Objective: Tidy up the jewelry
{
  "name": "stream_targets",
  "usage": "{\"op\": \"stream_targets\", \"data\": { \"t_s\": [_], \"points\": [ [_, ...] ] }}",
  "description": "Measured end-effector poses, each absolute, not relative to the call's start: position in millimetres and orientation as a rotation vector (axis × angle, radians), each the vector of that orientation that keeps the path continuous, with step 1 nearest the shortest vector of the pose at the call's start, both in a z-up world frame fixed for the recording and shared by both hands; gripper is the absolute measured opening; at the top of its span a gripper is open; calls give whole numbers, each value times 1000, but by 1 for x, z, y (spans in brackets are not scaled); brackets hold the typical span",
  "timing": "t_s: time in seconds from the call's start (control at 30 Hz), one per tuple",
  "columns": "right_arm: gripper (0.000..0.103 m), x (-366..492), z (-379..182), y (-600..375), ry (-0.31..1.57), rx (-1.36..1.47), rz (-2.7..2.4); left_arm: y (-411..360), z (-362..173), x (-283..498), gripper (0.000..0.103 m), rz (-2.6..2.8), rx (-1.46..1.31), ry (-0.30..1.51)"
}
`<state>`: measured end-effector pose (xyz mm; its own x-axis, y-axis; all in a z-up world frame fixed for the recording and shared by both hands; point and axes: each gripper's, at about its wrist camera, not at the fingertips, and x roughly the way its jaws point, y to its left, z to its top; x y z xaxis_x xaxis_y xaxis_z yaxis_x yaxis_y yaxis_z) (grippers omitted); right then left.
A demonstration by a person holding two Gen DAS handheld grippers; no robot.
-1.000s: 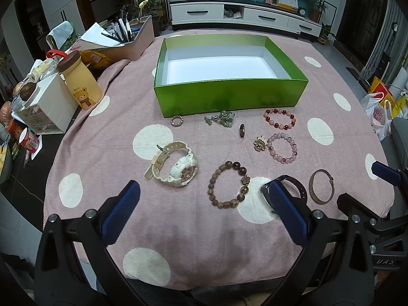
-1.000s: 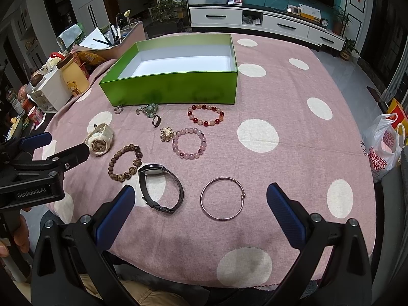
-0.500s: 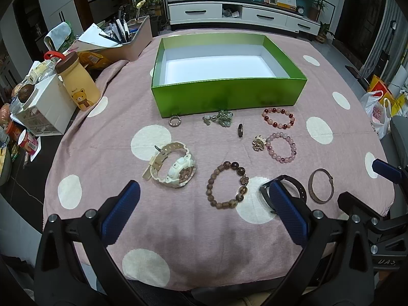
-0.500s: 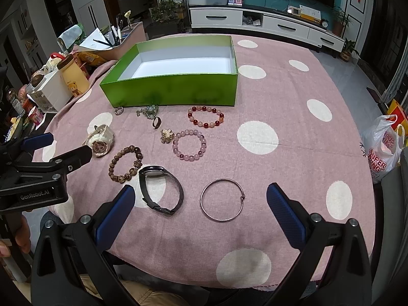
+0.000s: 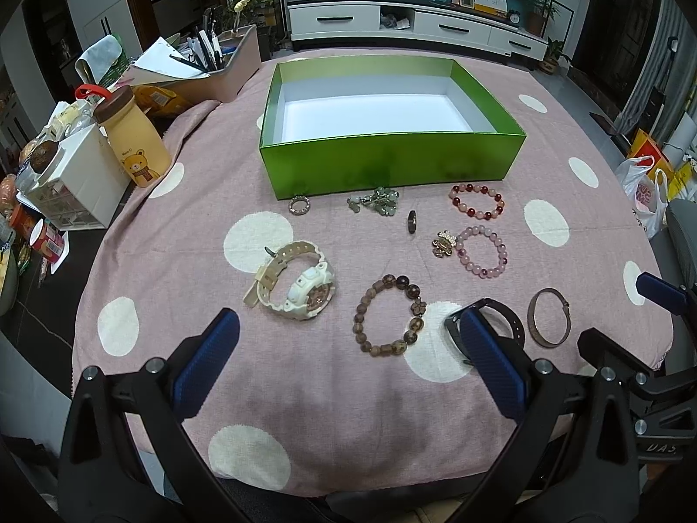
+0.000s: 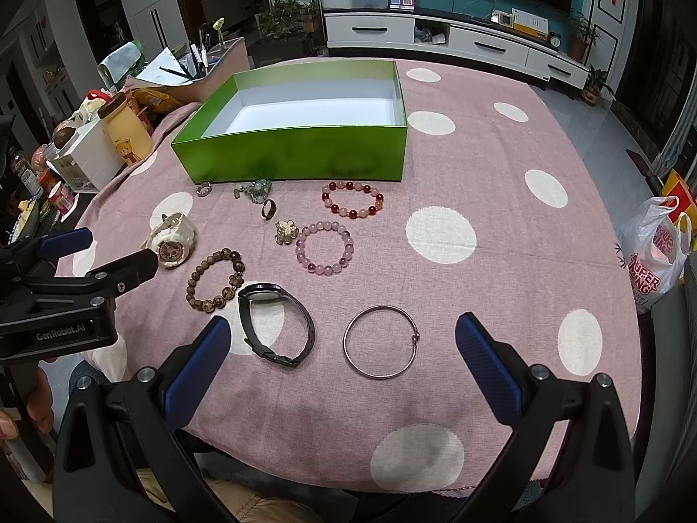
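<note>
An empty green box (image 5: 392,161) (image 6: 305,152) with a white floor stands at the back of the pink dotted cloth. In front of it lie a white watch (image 5: 300,283) (image 6: 172,239), a brown bead bracelet (image 5: 390,320) (image 6: 215,279), a black band watch (image 6: 276,331), a metal bangle (image 6: 381,342) (image 5: 549,316), a pink bead bracelet (image 5: 483,250) (image 6: 324,248), a red bead bracelet (image 5: 477,200) (image 6: 353,200), a gold brooch (image 5: 444,244) and small rings. My left gripper (image 5: 348,331) hangs open near the table's front edge, behind the brown bracelet. My right gripper (image 6: 342,331) is open over the bangle.
A yellow bear bottle (image 5: 135,139), a white drawer unit (image 5: 74,183) and a tray of pens (image 5: 204,65) crowd the left edge. A plastic bag (image 6: 653,253) hangs off to the right. A hand (image 6: 26,409) holds the left gripper's handle.
Nothing on the table has moved; both views only drift very slightly and both grippers stay open.
</note>
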<state>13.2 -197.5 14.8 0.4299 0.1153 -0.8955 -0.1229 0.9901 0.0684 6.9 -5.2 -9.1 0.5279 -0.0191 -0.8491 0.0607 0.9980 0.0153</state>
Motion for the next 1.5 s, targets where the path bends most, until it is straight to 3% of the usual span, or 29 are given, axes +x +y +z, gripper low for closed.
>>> {"op": "stream_targets", "data": {
  "t_s": [0.77,1.3,1.5],
  "points": [
    [102,13,15,-196,1118,-8,149,-6,-12,6,101,-51,35,1015],
    [102,27,7,-250,1055,226,179,62,-37,20,101,-3,-238,1026],
    [102,22,-9,-258,1083,196,182,59,-44,11,101,-80,-209,1013]
  ]
}}
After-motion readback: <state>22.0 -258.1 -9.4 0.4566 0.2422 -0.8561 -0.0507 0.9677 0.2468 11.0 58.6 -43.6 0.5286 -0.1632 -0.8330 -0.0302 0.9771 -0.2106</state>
